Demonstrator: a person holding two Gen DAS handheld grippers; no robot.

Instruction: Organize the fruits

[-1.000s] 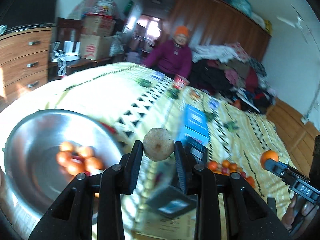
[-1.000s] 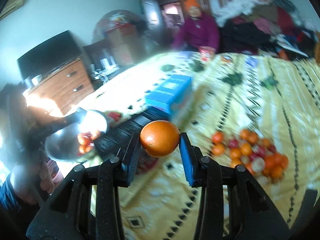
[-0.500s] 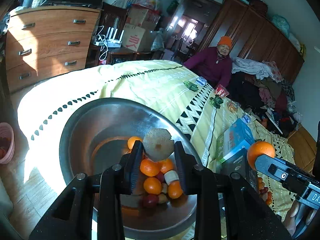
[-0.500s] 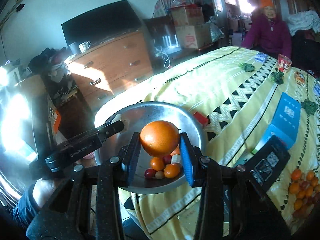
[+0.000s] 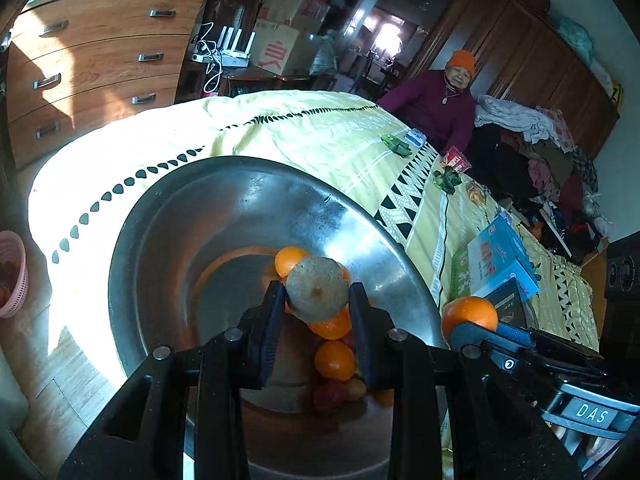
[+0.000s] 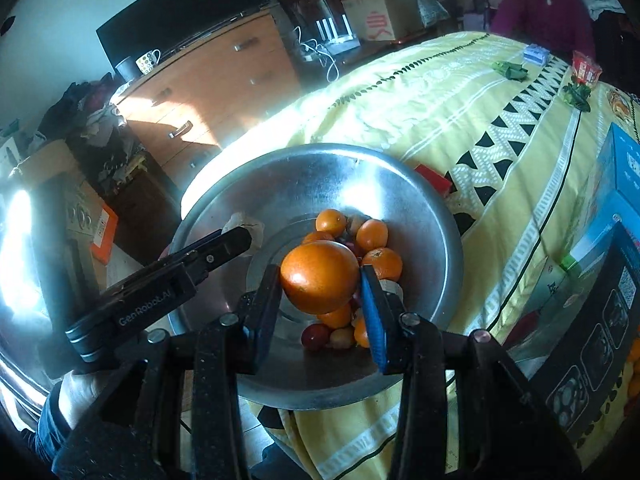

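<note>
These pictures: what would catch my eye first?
A big steel bowl on the yellow bedspread, with small oranges piled in its bottom. Above it, the right tool grips a large orange and the left tool grips a pale brownish fruit.

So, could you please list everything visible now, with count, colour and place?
Round steel bowl: one, silver, on the bed edge.
Small fruits in the bowl: several, orange and red, at the bottom.
Patterned bedsheet: one, yellow, covering the bed.
Cardboard box: one, blue, on the sheet.
Wooden dresser: one, brown, behind the bed.
Seated person: one, orange hat, far side.
Left gripper: black fingers shut on a brownish round fruit over the bowl.
Right gripper: shut on a big orange over the bowl.
</note>
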